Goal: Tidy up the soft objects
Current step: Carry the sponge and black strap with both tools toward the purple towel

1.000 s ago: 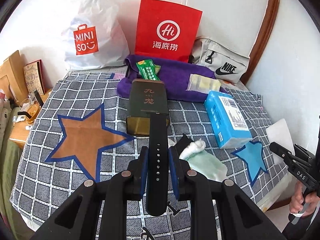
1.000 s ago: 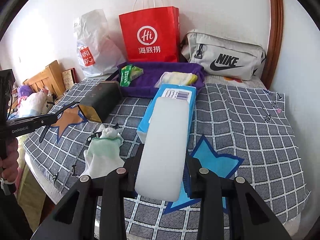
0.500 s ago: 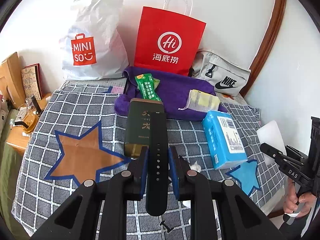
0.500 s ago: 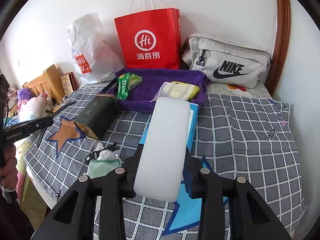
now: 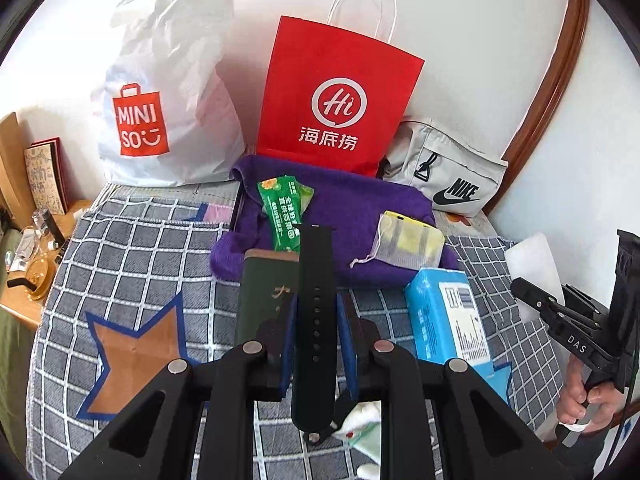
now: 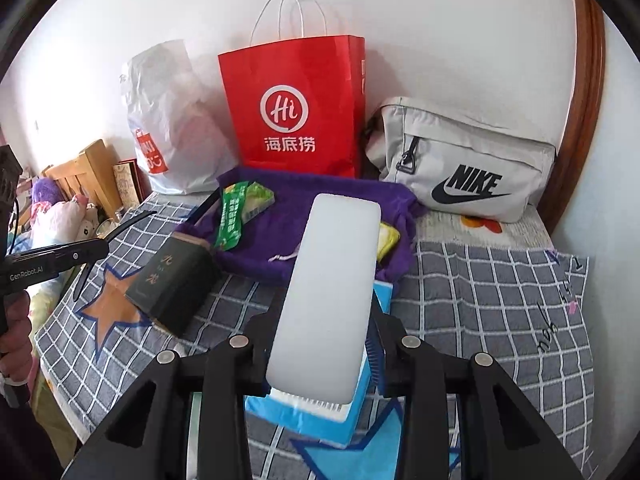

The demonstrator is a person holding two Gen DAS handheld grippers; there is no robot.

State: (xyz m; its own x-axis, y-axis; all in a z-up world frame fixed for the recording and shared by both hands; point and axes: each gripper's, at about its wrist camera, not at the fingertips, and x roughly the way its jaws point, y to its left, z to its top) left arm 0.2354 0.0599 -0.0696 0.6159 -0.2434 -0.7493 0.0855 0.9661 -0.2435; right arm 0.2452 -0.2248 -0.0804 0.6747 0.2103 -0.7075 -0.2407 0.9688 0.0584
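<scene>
my left claw (image 5: 316, 322) was clamped on the black perforated rubber strap (image 5: 314, 320), my right claw (image 6: 324, 320) on the white translucent soft block (image 6: 328, 292), both held pointing at the purple plush cloth (image 5: 360, 208) on the bed, apparently the collecting spot.

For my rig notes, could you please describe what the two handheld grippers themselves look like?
Both are matte black, with angular fingers, round silver pivot pins and blue pads. The left gripper shows "GenRobot.AI" in white on its side. The right gripper has "DAS" in white on its side. Bare hands grip both handles; a thin cable runs beside each.
</scene>
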